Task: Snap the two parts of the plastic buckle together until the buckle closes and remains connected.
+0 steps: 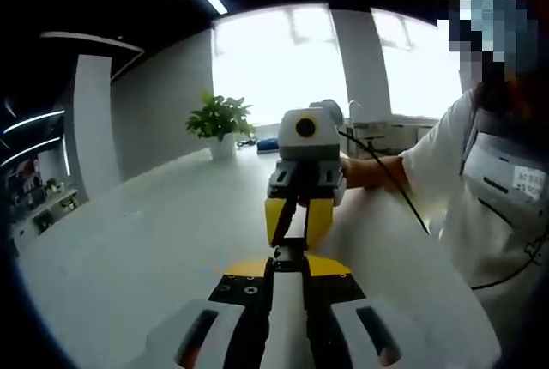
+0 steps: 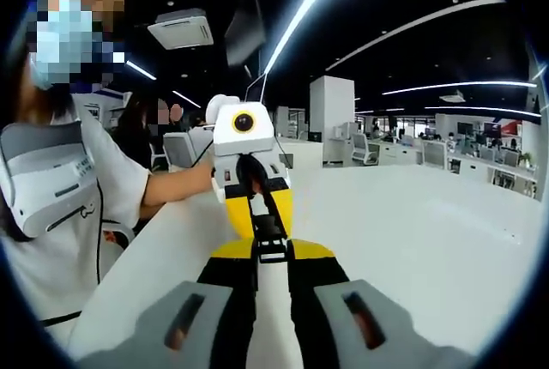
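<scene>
**Buckle halves meet nose to nose above white table**

A small black plastic buckle (image 2: 269,236), light and stiff, sits between two facing grippers. The right gripper (image 2: 271,253) pinches one half; the left gripper (image 1: 290,259) pinches the other. It is probably slippery, so a grip on the flat body, clear of the springy prongs, suits best. The table (image 2: 429,240) lies below.

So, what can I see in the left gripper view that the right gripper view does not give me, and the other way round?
Left gripper view: a potted plant standing before bright windows.

Right gripper view: an office with desks, a white pillar and ceiling light strips.

Both: the white table, the person's white sleeve, and the two grippers meeting tip to tip, the left gripper and right gripper closed on the black buckle.
</scene>
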Demonstrator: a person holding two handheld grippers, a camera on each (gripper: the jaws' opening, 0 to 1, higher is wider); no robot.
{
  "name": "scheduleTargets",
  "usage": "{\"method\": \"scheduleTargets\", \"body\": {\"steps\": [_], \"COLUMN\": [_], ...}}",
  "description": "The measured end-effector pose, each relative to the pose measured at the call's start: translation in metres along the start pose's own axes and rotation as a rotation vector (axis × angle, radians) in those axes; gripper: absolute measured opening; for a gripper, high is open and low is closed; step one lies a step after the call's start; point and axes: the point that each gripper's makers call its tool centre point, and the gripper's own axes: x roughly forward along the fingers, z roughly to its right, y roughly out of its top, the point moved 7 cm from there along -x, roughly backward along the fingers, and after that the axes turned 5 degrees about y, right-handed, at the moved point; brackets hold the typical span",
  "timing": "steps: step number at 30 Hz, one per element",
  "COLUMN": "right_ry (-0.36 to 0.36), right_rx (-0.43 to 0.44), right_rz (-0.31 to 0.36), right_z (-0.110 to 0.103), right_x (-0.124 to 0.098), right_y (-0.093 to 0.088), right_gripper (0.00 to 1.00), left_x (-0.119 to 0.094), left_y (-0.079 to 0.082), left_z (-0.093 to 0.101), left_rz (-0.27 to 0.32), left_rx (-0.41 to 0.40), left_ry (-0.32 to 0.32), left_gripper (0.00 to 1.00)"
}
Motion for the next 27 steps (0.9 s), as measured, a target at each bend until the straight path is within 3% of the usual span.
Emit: {"method": "scheduleTargets", "body": {"steps": [8,17,27], "right_ry": [0.01,0.022,0.055], "right_rx": [-0.019,-0.021,-0.007], "right_rz": [0.003,0.058,0.091], "right_z": [-0.001,-0.001,-0.005], "right_x": [0.0,-0.002,-0.003], "right_y": [0.0,0.005,0.009], "right_gripper": [0.22,0.22,0.12], "left_x": [-0.007,-0.009,-0.006], "left_y": [0.006,0.009,0.008], "left_z": [-0.002,0.0,0.004], "left_rz": [0.058,0.085,0.089], "left_rx": [-0.032,-0.038,-0.04], "left_ry": [-0.009,-0.04,-0.063], "left_gripper": [0.12,0.12,0.12]}}
